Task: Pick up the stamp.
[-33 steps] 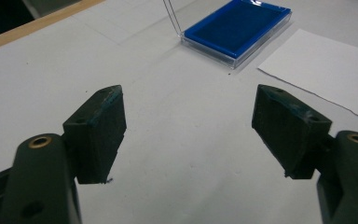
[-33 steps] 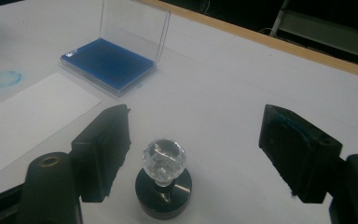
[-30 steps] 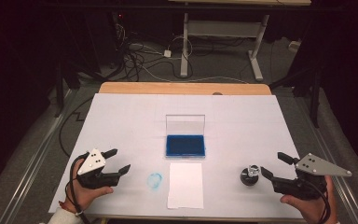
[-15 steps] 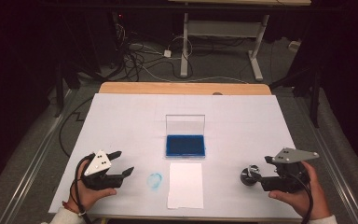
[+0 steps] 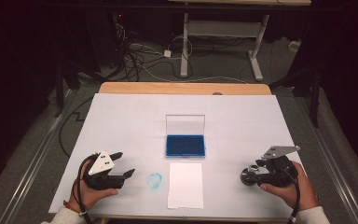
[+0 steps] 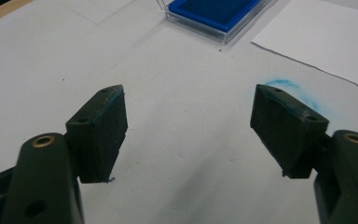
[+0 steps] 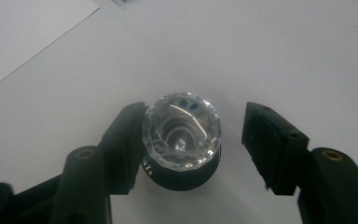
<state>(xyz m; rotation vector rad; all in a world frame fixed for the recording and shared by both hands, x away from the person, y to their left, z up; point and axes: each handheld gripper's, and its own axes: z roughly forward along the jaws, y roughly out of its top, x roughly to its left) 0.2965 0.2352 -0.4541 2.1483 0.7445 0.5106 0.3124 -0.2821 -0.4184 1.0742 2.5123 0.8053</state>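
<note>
A stamp with a faceted clear knob on a black base [image 7: 182,130] stands on the white table cover at the right [image 5: 248,177]. My right gripper [image 7: 198,140] is open with its jaws on either side of the stamp; the left jaw touches the knob and the right jaw stands apart from it. In the high view a hand holds that right gripper [image 5: 255,173] low near the front edge. My left gripper [image 6: 189,121] is open with nothing between its jaws, and in the high view the left gripper [image 5: 127,163] hovers at the front left.
A blue ink pad [image 5: 185,145] in a clear case sits mid-table, its lid [image 5: 185,125] standing upright behind it. A white paper sheet [image 5: 185,184] lies in front of it. A blue smudge [image 5: 155,180] marks the cover left of the sheet, just past my left gripper's right jaw.
My right gripper has moved left and its jaws now stand on both sides of the stamp. The left gripper has shifted slightly to the right.
</note>
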